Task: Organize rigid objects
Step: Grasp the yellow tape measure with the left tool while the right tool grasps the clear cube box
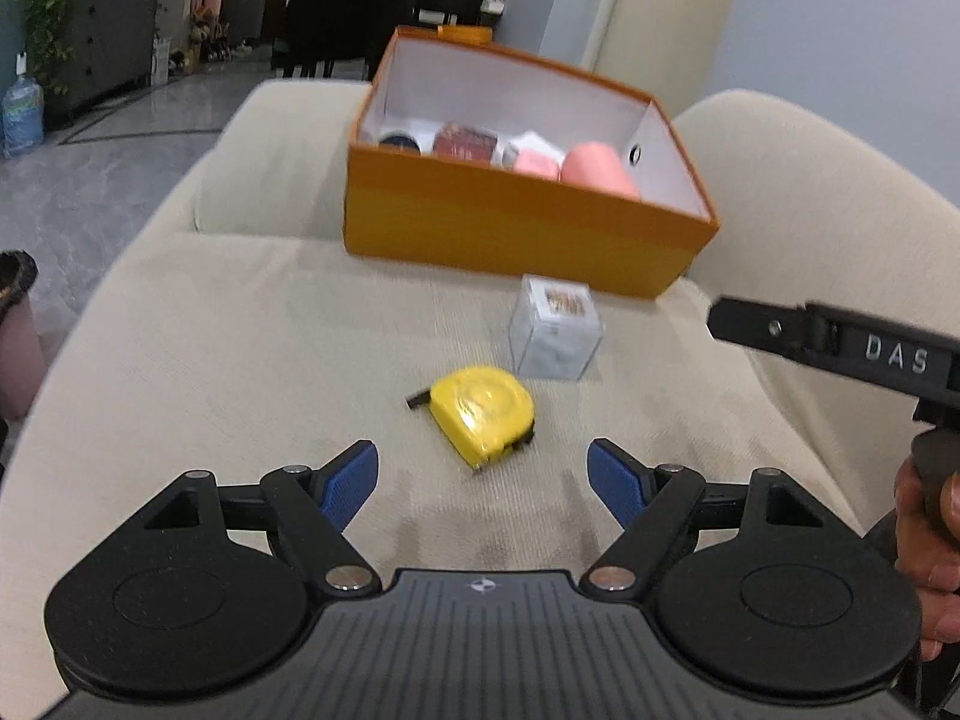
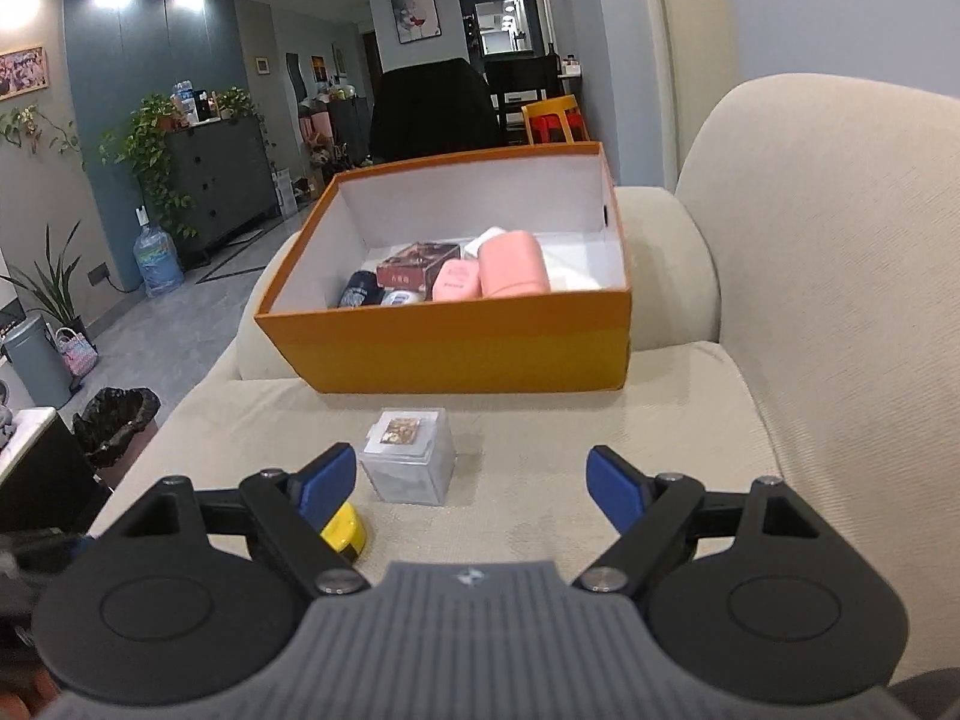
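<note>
On the beige fabric sofa seat [image 1: 210,360] sits an open orange cardboard box with a white lining [image 1: 516,228], holding a rounded pink container [image 2: 515,264], a smaller pink bottle [image 2: 456,281], a dark red carton [image 2: 417,267] and a dark blue round item [image 2: 360,290]. In front of the box a small clear plastic cube box [image 1: 555,336] stands on the cushion, and just nearer lies a round yellow tape measure [image 1: 483,411], lying flat. The left tool [image 1: 483,480] hovers over the tape measure, blue-padded fingers [image 1: 351,483] spread apart, empty. The right tool [image 2: 471,489] hangs near the clear cube, its fingers likewise apart and gripping nothing. A hand [image 1: 927,546] grips the right tool's handle.
</note>
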Demonstrator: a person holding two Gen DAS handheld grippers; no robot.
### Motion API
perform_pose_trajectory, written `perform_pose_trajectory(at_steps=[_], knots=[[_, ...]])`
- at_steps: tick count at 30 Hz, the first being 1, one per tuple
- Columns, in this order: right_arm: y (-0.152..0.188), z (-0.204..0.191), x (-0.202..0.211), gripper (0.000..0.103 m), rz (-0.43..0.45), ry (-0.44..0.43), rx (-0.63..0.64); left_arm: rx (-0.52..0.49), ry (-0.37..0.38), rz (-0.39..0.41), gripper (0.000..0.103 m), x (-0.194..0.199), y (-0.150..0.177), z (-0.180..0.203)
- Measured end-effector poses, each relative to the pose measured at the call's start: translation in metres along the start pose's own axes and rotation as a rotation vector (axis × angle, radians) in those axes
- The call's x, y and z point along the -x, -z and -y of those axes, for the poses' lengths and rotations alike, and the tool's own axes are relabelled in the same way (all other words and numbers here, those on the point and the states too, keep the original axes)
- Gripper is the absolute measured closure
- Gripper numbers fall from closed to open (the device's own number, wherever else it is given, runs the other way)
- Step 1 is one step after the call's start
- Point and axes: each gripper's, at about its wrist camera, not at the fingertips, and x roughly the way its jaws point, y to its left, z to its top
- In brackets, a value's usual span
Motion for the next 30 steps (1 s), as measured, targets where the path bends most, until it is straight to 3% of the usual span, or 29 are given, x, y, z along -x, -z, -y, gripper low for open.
perform_pose_trajectory(at_steps=[4,8,16,20,23,30], knots=[[0.005,0.002,-0.017,0.020,-0.018,-0.003,0.000,-0.006,0.024,-0.023,0.011,-0.017,0.006,0.002],[0.007,0.006,-0.034,0.020,-0.042,-0.003,-0.012,-0.024,-0.023,-0.024,0.011,-0.034,0.004,0.008],[0.000,0.015,-0.052,0.020,-0.046,-0.008,-0.047,0.001,-0.050,-0.007,0.011,-0.067,0.003,0.014],[0.001,0.015,-0.061,0.020,-0.065,-0.012,-0.047,0.007,-0.086,0.021,0.019,-0.070,0.003,0.016],[0.003,0.013,-0.066,0.020,-0.078,-0.014,-0.034,0.001,-0.092,0.034,0.032,-0.071,0.001,0.014],[0.004,0.003,-0.080,0.020,-0.084,-0.025,0.004,-0.049,-0.080,0.016,0.038,-0.064,-0.003,0.006]])
